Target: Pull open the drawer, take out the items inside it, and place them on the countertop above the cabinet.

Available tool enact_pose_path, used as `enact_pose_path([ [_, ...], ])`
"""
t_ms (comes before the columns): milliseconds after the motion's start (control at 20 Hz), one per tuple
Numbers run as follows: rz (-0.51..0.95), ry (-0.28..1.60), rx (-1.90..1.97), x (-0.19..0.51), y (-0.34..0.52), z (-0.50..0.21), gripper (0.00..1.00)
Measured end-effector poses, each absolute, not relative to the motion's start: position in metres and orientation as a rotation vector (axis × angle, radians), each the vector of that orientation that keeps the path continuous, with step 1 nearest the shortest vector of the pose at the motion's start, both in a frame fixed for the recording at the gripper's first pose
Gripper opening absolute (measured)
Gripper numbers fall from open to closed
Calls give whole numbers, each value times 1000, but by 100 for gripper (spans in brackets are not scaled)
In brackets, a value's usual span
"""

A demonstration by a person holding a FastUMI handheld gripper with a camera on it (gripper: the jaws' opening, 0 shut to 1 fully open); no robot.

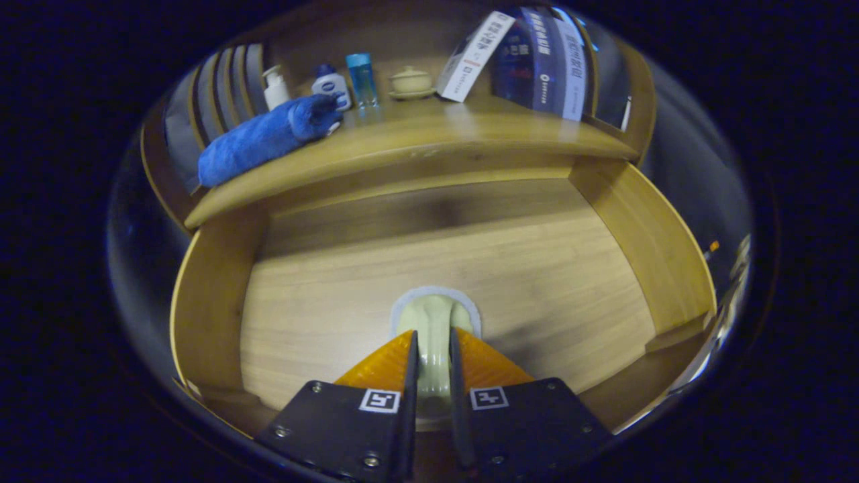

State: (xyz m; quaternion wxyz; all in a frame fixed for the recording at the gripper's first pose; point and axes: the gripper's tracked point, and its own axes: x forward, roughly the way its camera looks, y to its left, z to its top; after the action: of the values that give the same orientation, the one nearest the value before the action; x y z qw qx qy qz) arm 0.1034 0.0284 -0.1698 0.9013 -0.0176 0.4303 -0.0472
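A spoon [433, 322] lies in the open drawer [624, 221], pinched between the gripper [433, 345] fingers. Above, the countertop [429, 144] holds a rolled towel [258, 137] left of the bottles [332, 86].

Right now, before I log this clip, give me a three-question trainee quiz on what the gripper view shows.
1. True or false: the drawer is pulled open.
2. What is between the fingers of the gripper?
A. the rolled blue towel
B. a pale cream item with a rounded end
C. the clear blue bottle
3. Fill in: the blue towel lies on the ____ above the drawer.

Key: 1 true; 2 B, with the fingers close on either side of it; 3 countertop.
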Motion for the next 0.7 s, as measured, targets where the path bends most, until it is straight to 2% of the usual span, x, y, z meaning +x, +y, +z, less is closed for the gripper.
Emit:
enact_pose_path([
  [100,-100,891,-117,103,33,-167,24],
  [400,-97,940,2,93,38,-167,24],
  [700,-68,864,29,95,46,-126,24],
])
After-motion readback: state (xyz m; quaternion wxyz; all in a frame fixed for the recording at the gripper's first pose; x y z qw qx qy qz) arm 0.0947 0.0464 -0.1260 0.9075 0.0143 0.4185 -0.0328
